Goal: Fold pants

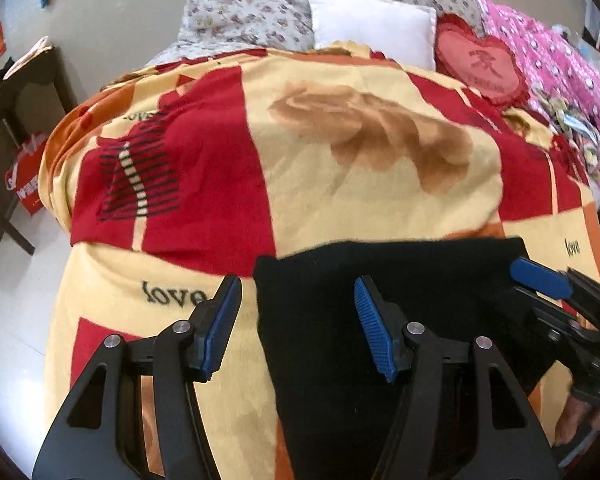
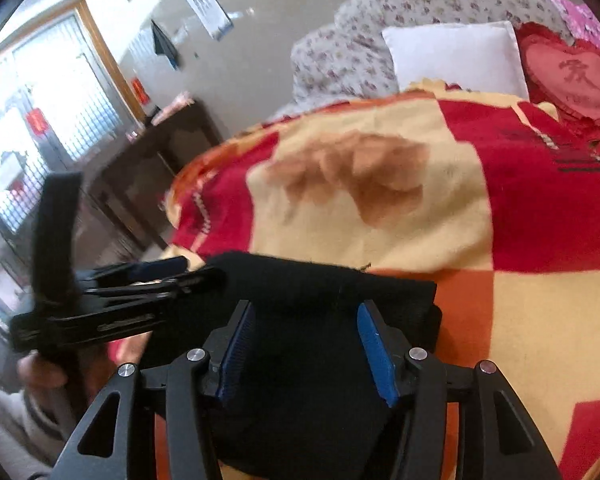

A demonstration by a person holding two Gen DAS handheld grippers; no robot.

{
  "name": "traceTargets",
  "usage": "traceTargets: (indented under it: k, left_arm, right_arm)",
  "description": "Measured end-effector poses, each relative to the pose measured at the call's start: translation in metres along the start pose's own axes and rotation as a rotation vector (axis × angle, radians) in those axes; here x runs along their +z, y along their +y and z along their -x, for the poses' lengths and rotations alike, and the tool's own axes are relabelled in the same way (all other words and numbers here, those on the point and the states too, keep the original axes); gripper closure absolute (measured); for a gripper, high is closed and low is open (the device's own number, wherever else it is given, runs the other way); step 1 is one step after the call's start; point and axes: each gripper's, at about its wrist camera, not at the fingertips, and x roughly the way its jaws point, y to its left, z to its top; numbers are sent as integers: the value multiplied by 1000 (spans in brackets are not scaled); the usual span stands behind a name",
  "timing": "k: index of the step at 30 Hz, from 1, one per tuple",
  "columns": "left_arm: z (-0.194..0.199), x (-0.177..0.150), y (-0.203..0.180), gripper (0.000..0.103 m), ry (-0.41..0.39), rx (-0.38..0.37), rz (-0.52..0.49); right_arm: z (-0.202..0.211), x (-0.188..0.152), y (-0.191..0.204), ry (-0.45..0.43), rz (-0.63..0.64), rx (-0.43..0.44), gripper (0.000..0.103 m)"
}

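The left claw (image 1: 298, 328) points forward over the bed, its two blue pads wide apart and holding nothing. One pad stands over the blanket (image 1: 380, 184), the other over the black pants (image 1: 400, 300), so the claw straddles the left edge of the pants. The right claw (image 2: 306, 344) is also spread wide and empty, and both its pads stand over the pants (image 2: 300, 292), near their far right corner. In the left wrist view the right claw (image 1: 540, 276) comes in from the right of the pants, with fingers of the person's hand (image 1: 580, 420) below it.

The pants lie on the blanket at the near edge of the bed, as a dark flat block with a straight far edge. In the right wrist view this far edge looks thick and rolled, with more than one layer. Beyond the pants, at the head of the bed, lie a white pillow (image 1: 374, 26) and a red heart cushion (image 1: 480, 64).
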Motion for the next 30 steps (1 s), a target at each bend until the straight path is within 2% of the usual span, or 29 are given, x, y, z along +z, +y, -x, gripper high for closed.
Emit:
traceTargets:
  k: [5,8,11,13,14,16,18,20,22,24,27,30]
  left_arm:
    - [5,8,10,44,22,14,65]
    - [24,9,12,44,-32,77,56]
    - [47,3,12,44,-86,80,40]
    - [60,-7,10,44,-140,82,29]
    - [65,-15,8,36,-173,95,32]
    - [63,-25,5,32,-138,147,42]
    - [62,-36,5,32,-109,95,56]
    - [61,-47,6,32,-87,77,69]
    - [60,-52,5,32,-80,118,72]
    - [61,-57,4,32,-70,87,68]
    - [66,-65,4,32,-82,99,78]
    - [69,-70,8,32,-78,97,96]
  right_arm:
    - [5,6,10,-3,16,61,51]
    - [9,9,26,48,67,11,51]
    - [23,1,27,22,54,-43,51]
    - [31,-9,29,-14,68,-130,51]
    - [32,-14,29,-36,62,-165,51]
    - [25,-28,26,-9,24,-235,51]
    - [17,-39,24,36,15,-228,51]
    - [12,-47,29,40,57,-316,51]
    - [12,-52,33,33,76,-334,51]
    - [19,-51,32,37,31,-319,51]
    - [39,-51,37,-25,-3,-276,51]
    - [31,-51,40,-1,20,-320,51]
